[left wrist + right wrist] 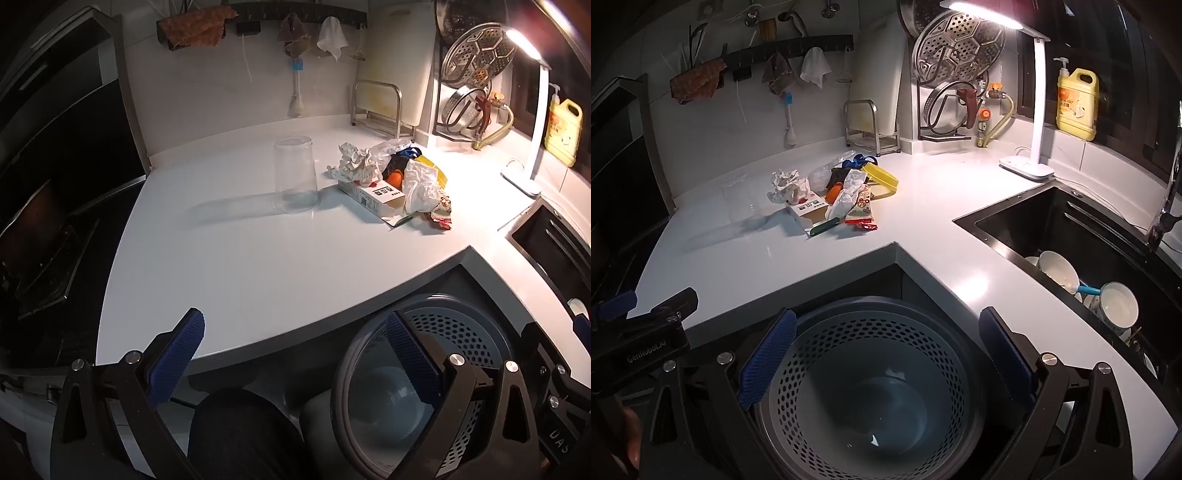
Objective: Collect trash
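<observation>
Half-hidden wrappers [834, 192] under crumpled paper [785, 184]; clear cup [738, 201] barely visible.

White worktop [746, 266]. Grey-blue bin [871, 387], its wall perforated with rows of round holes. Left claw [295, 358] and right claw [886, 354]: black frames, blue ribbed pads. Trash pile [831, 192]: white crumpled paper, white carton with black print, orange, yellow, blue and red scraps. Clear cup [295, 177]. Yellow detergent bottle [1076, 105]. White lamp [1038, 110].
</observation>
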Demonstrator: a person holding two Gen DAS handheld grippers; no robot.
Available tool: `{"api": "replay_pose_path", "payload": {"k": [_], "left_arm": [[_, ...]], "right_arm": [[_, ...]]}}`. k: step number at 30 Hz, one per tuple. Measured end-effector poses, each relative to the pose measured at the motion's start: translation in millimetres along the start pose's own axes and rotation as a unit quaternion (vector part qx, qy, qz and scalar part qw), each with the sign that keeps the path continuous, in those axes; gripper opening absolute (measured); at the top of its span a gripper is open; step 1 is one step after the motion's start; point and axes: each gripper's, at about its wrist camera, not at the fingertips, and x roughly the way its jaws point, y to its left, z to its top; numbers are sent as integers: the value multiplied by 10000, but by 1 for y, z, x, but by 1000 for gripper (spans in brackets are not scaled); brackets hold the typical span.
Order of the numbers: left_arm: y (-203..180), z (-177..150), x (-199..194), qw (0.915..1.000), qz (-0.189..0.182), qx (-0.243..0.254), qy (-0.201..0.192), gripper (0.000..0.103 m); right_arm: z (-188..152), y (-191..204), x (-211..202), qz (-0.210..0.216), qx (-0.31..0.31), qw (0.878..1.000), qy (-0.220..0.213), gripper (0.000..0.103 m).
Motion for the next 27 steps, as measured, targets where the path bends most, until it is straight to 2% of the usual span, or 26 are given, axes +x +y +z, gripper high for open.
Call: {"api": "replay_pose_path", "payload": {"k": [27], "left_arm": [[9, -3, -3, 10000, -4, -78, -24, 97]], "right_arm": [[3, 5, -5, 26, -59, 10000, -50, 95]]}}
